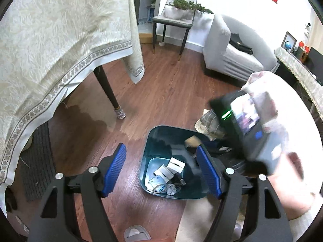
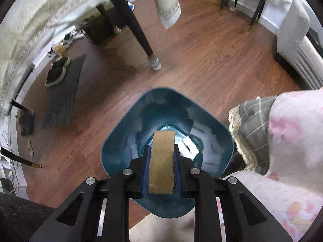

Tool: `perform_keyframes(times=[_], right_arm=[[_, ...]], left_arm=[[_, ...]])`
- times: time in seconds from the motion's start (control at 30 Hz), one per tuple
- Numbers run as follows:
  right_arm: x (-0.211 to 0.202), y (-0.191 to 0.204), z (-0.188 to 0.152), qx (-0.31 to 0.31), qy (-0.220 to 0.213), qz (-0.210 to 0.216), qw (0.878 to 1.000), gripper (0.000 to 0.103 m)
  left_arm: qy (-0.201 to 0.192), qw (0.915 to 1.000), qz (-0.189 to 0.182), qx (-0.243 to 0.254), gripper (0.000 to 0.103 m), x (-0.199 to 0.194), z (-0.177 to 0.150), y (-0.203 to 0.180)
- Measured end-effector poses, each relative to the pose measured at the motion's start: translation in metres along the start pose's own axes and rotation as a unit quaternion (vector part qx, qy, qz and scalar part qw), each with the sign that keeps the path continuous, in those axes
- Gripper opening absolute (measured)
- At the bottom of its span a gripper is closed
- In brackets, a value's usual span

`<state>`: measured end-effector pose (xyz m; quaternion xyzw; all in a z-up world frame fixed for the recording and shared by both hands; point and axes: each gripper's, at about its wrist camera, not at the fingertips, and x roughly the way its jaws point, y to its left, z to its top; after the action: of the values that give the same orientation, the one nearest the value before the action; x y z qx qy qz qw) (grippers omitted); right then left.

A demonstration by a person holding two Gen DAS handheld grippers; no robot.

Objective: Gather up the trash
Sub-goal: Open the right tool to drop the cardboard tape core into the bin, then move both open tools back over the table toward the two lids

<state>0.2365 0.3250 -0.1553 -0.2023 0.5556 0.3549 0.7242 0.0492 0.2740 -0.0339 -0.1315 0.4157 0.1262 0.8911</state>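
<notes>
- Gripping a flattened cardboard tube [image 2: 162,162], the right hand-held gripper [image 2: 161,171] has its blue pads pressed on the tube's two long sides, jaws nearly closed; the tube stands directly over the mouth of the teal bin [image 2: 125,141].
- Judged from its look, the tube is light, dry and rough-surfaced, so it should not slip; it is thin-walled and crushes easily, which the narrow grip suggests. A hold across its middle, as here, seems apt.
- Left hand-held gripper [image 1: 161,167]: jaws stand wide apart with nothing between them, pointing steeply down at the bin [image 1: 150,141] from above.
- Bin contents, seen in the left wrist view: small white boxes [image 1: 173,166] and crumpled paper [image 1: 159,186] lie on the bottom; the bin stands on the wooden floor [image 1: 161,80], right of the cloth-draped desk [image 1: 60,40].
- Pose: the right gripper points almost straight down into the bin; the person's forearm [image 1: 290,191] in a pale patterned sleeve [image 2: 292,141] is on the right.
</notes>
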Motion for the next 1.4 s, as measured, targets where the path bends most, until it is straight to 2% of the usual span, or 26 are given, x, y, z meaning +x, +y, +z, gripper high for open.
perform_keyframes(times=[0.27, 0.33, 0.4, 0.43, 0.67, 0.97, 1.07, 1.27, 1.4], right_arm=[[0.038, 0.000, -0.014, -0.005, 0.038, -0.007, 0.999, 0.022], [0.043, 0.003, -0.016, -0.010, 0.047, -0.008, 0.999, 0.029], [0.045, 0.004, -0.017, -0.012, 0.048, -0.009, 0.999, 0.055], [0.046, 0.005, -0.018, -0.012, 0.049, -0.007, 0.999, 0.058], [0.034, 0.010, -0.016, -0.018, 0.029, 0.004, 0.999, 0.060], [-0.045, 0.015, -0.012, -0.032, -0.054, 0.030, 0.998, 0.059], [-0.075, 0.012, -0.012, -0.037, -0.081, 0.022, 0.996, 0.059], [-0.134, -0.013, -0.020, -0.029, -0.139, -0.003, 0.990, 0.059], [-0.168, -0.038, -0.036, -0.024, -0.165, -0.029, 0.986, 0.059]], left_arm=[[-0.020, 0.9997, -0.012, 0.004, 0.075, -0.024, 0.012, -0.012], [-0.024, 0.9996, -0.010, 0.008, 0.075, -0.030, 0.014, -0.013], [-0.028, 0.9995, -0.006, 0.010, 0.075, -0.033, 0.016, -0.013], [-0.028, 0.9995, -0.006, 0.009, 0.075, -0.035, 0.017, -0.013], [-0.037, 0.9993, 0.000, 0.009, 0.079, -0.044, 0.021, -0.015], [-0.053, 0.9984, -0.003, 0.020, 0.083, -0.054, 0.030, -0.024], [-0.064, 0.9977, -0.003, 0.022, 0.083, -0.057, 0.034, -0.028], [-0.094, 0.9950, -0.030, 0.017, 0.084, -0.065, 0.047, -0.040], [-0.103, 0.9928, -0.045, 0.043, 0.084, -0.065, 0.048, -0.057]])
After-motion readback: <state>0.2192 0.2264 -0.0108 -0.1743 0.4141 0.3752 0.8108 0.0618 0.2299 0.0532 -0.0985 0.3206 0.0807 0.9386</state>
